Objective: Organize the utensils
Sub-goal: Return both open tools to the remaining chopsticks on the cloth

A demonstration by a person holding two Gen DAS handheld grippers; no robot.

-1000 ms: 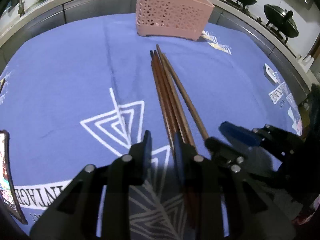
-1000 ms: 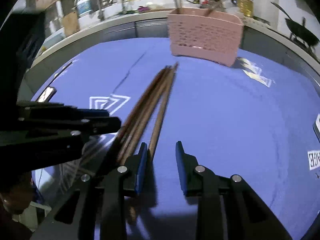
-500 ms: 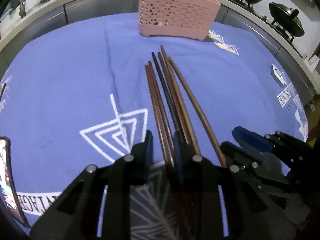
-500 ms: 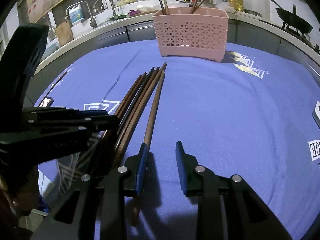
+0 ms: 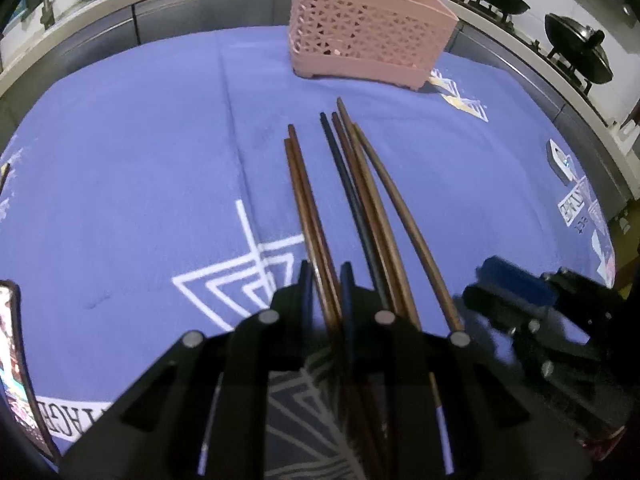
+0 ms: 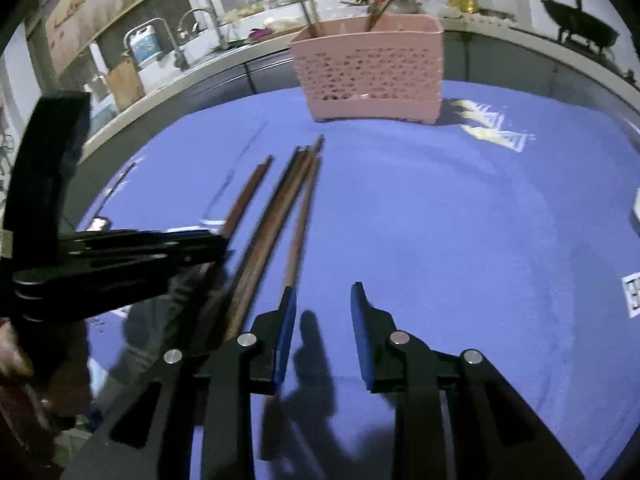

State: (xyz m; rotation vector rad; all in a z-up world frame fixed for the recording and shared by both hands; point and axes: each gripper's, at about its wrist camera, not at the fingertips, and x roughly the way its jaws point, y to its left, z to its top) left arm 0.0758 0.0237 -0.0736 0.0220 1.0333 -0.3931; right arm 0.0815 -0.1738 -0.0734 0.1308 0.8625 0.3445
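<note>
Several dark wooden chopsticks (image 5: 360, 184) lie fanned on the blue cloth, tips pointing at the pink lattice utensil basket (image 5: 372, 40) at the back. Two brown chopsticks (image 5: 304, 200) stand apart to the left of the rest and run between the fingers of my left gripper (image 5: 326, 280). Its jaws are closing and the pads touch this pair. In the right wrist view the pair (image 6: 248, 192) emerges from the left gripper (image 6: 218, 246). My right gripper (image 6: 323, 312) stands open over bare cloth, the rightmost chopstick (image 6: 300, 232) passing under its left finger. The basket (image 6: 368, 76) holds a few upright utensils.
A phone (image 5: 12, 360) lies at the cloth's left edge and a small white object (image 5: 558, 156) at its right edge. Two black woks (image 5: 576, 48) sit on the stove beyond. A counter with a sink and tap (image 6: 188, 28) curves behind the table.
The left gripper's jaws have narrowed around two chopsticks, which have parted leftward from the bundle. The other sticks have fanned out. The right gripper has stayed put, rolling slightly.
</note>
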